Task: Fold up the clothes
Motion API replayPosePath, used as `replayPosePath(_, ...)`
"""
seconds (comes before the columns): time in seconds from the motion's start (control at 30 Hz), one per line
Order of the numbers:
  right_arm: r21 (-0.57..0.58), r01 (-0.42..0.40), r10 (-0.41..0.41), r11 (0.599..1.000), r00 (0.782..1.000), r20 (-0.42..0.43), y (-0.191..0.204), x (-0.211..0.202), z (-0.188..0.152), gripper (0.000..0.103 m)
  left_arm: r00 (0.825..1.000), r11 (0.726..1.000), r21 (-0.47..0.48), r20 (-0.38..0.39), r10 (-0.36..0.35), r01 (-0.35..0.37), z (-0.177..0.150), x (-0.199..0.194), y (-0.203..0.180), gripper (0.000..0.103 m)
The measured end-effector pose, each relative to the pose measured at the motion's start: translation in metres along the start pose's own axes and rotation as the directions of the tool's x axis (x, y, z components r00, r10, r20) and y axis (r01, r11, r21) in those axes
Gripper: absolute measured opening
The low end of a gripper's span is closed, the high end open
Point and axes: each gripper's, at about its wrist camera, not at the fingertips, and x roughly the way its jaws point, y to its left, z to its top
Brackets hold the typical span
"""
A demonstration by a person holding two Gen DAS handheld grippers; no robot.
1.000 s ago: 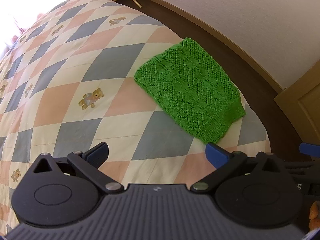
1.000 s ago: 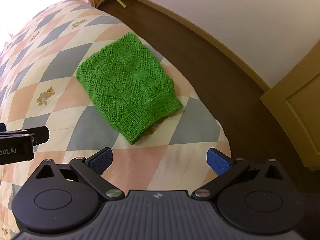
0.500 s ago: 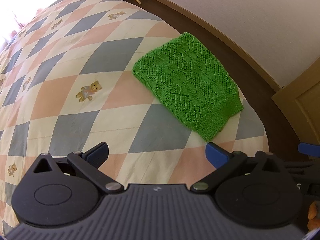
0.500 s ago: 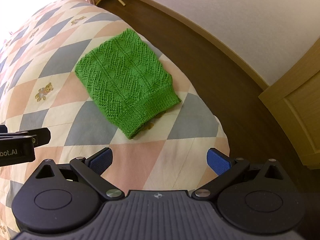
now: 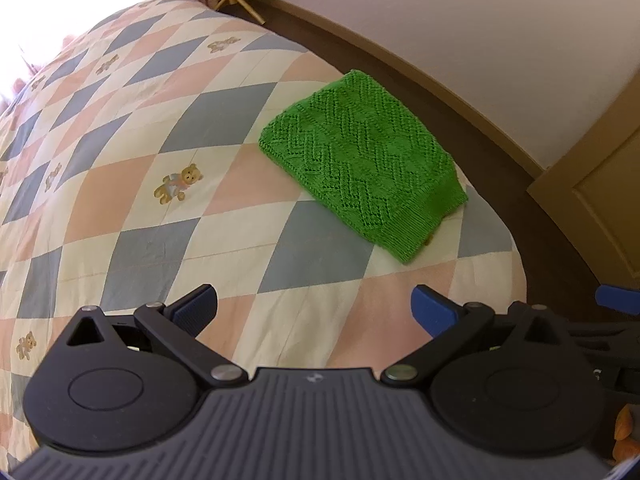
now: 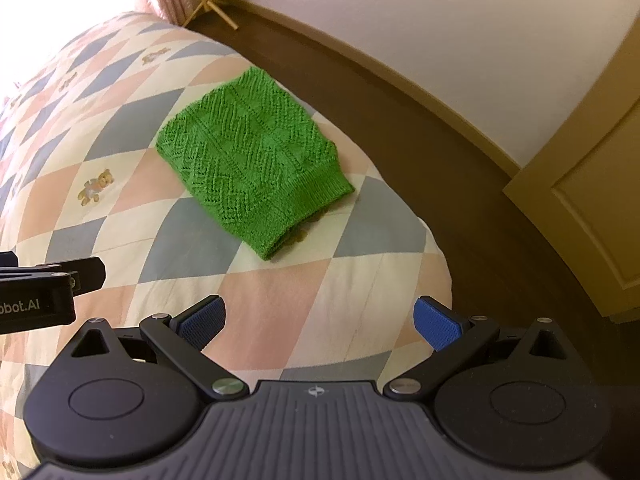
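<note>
A bright green knitted garment (image 5: 362, 166) lies folded into a compact rectangle near the corner of the bed, its ribbed hem toward me; it shows too in the right wrist view (image 6: 250, 160). My left gripper (image 5: 314, 310) hovers open over the quilt, well short of the garment, with nothing between its blue pads. My right gripper (image 6: 318, 320) is open as well, empty, above the bed's near corner. The left gripper's black body (image 6: 48, 290) shows at the left edge of the right wrist view.
The bed carries a diamond-patterned quilt (image 5: 132, 184) in pink, grey and cream with teddy bears. Dark floor (image 6: 460, 160) runs along the bed's right side, bounded by a white wall, a wooden door (image 6: 588, 208) and a wooden stand (image 6: 208, 0) by the curtain.
Both grippers have drawn back and tilted a little, so the garment sits slightly farther away and higher in each view. The garment itself has not moved. Both stay open.
</note>
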Motion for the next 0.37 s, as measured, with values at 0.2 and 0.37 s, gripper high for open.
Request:
replayPosePath(0.2, 0.049, 0.01, -0.012, 0.999, 0.999, 0.037, 0.004, -0.021, -0.03, 0.103, 0.999, 0.999, 0.041, 0.039, -0.026, 0.025, -0.018, -0.019, 0.005, 0.102)
replayPosePath(0.37, 0.089, 0.014, -0.019, 0.996, 0.999, 0.049, 0.007, -0.032, -0.058, 0.103, 0.997, 0.997, 0.07, 0.072, -0.027, 0.022, -0.036, -0.035, 0.007, 0.102)
